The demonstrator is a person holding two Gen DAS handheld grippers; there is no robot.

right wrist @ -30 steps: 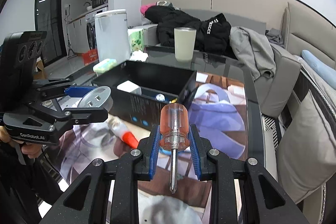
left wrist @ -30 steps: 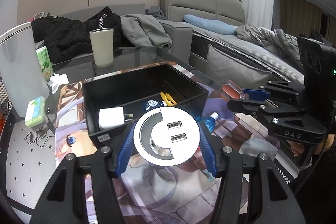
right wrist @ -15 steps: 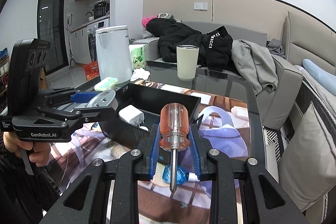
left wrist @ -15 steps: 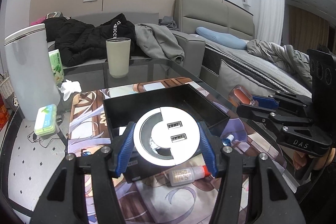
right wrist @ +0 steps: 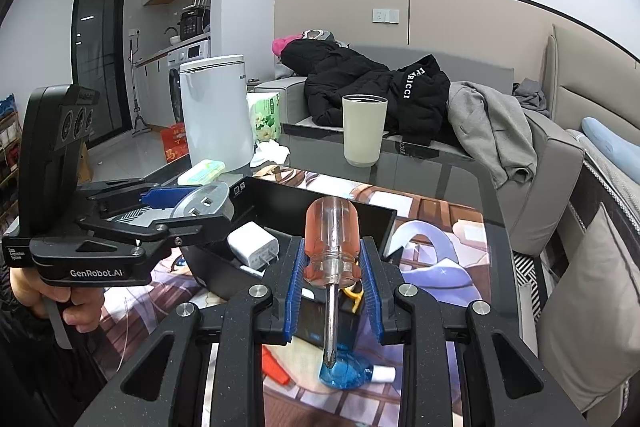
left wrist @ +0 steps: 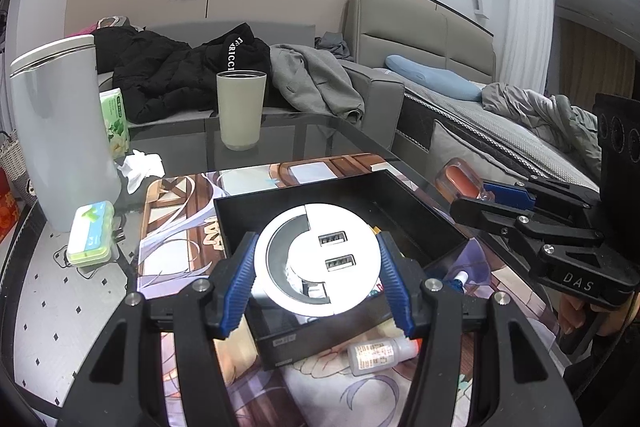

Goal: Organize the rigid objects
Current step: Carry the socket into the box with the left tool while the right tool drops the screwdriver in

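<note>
Around the black box [left wrist: 420,223] the table was busy: a beige cup [left wrist: 241,109] stood well behind it on the glass tabletop [left wrist: 296,135], a tall white canister [left wrist: 56,131] rose off to its left rear with a green tissue pack [left wrist: 116,119] and crumpled tissue [left wrist: 140,165] beside it, and a small green case [left wrist: 90,233] lay left of the box near the table edge. Just in front of the box, on the printed mat [left wrist: 176,255], lay a small clear bottle with a red cap [left wrist: 380,349], and by the box's near right corner a blue bottle [right wrist: 348,373] rested on its side. Inside the box sat a white charger [right wrist: 254,243] and something yellow [right wrist: 352,293], too hidden to name. The left gripper [left wrist: 316,279] pinched a round white USB hub [left wrist: 316,259] between its blue pads, held above the near half of the box and blocking much of its interior. The right gripper [right wrist: 330,283] was clamped on an orange-handled screwdriver [right wrist: 330,239], handle up, shaft pointing down over the box's near right corner, tip in line with the blue bottle. A hand [right wrist: 76,303] gripped the left tool's handle left of the box.
</note>
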